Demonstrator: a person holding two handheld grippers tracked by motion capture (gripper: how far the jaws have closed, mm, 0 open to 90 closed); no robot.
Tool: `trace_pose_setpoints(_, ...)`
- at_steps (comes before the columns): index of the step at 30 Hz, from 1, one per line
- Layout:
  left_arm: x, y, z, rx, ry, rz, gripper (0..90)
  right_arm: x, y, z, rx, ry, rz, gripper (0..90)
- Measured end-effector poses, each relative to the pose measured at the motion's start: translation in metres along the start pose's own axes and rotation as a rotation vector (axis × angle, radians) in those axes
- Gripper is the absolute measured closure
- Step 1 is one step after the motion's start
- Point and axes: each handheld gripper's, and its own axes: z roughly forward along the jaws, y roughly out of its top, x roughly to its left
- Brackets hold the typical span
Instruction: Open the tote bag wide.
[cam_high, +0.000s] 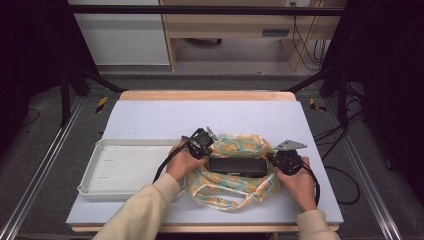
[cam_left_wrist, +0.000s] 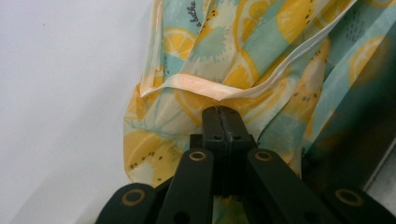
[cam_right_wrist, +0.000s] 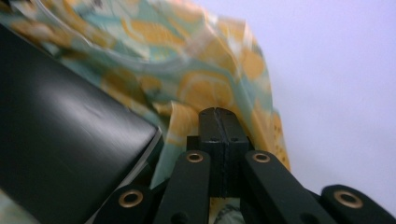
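The black box (cam_high: 237, 166) lay half-hidden inside the lemon-print bag (cam_high: 245, 145); both grippers' jaws, left (cam_left_wrist: 222, 112) at 9 o'clock and right (cam_right_wrist: 219, 113) at 3, were fully closed, each pinching the bag's fabric.

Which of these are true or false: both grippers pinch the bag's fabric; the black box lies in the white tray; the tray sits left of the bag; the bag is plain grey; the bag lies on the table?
1. Both grippers pinch the bag's fabric. True: left gripper and right gripper have their jaws shut on the lemon-print bag.
2. The black box lies in the white tray. False: it sits in the bag's opening.
3. The tray sits left of the bag. True.
4. The bag is plain grey. False: teal with yellow lemon slices.
5. The bag lies on the table. True.
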Motion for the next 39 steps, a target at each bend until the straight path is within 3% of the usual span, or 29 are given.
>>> trace_pose_setpoints(4, 0.0, 0.001, 0.001, 0.007, 0.003, 0.004, 90.0, -0.001, -0.007, 0.007, 0.033, 0.015, 0.019, 90.0)
trace_pose_setpoints(8, 0.0, 0.0, -0.006, -0.02, 0.009, -0.007, 90.0, -0.002, -0.009, 0.004, 0.01, 0.008, 0.014, 90.0)
trace_pose_setpoints(11, -0.001, -0.004, -0.022, -0.105, 0.041, -0.03, 90.0, -0.001, -0.009, -0.009, -0.044, -0.012, 0.005, 90.0)
trace_pose_setpoints(17, -0.003, -0.017, -0.051, -0.215, 0.0, -0.074, 90.0, 0.004, -0.007, -0.051, -0.188, -0.047, 0.02, 89.9)
trace_pose_setpoints(21, -0.005, -0.027, -0.073, -0.295, -0.017, -0.091, 90.0, 0.011, -0.007, -0.067, -0.226, -0.041, 0.015, 88.7)
trace_pose_setpoints(26, -0.01, -0.048, -0.092, -0.353, 0.001, -0.084, 79.5, 0.019, -0.006, -0.072, -0.219, -0.019, -0.02, 83.2)
trace_pose_setpoints(29, -0.008, -0.062, -0.097, -0.36, 0.029, -0.097, 68.3, 0.024, -0.003, -0.071, -0.207, -0.001, -0.045, 76.6)
trace_pose_setpoints(34, -0.002, -0.082, -0.099, -0.401, 0.048, -0.154, 47.8, 0.028, 0.006, -0.066, -0.174, 0.032, -0.035, 55.7)
trace_pose_setpoints(37, 0.003, -0.089, -0.099, -0.38, 0.069, -0.164, 35.1, 0.031, 0.012, -0.063, -0.137, 0.066, -0.034, 42.8)
trace_pose_setpoints(39, 0.006, -0.095, -0.1, -0.391, 0.088, -0.184, 25.6, 0.033, 0.016, -0.061, -0.104, 0.078, -0.069, 38.0)
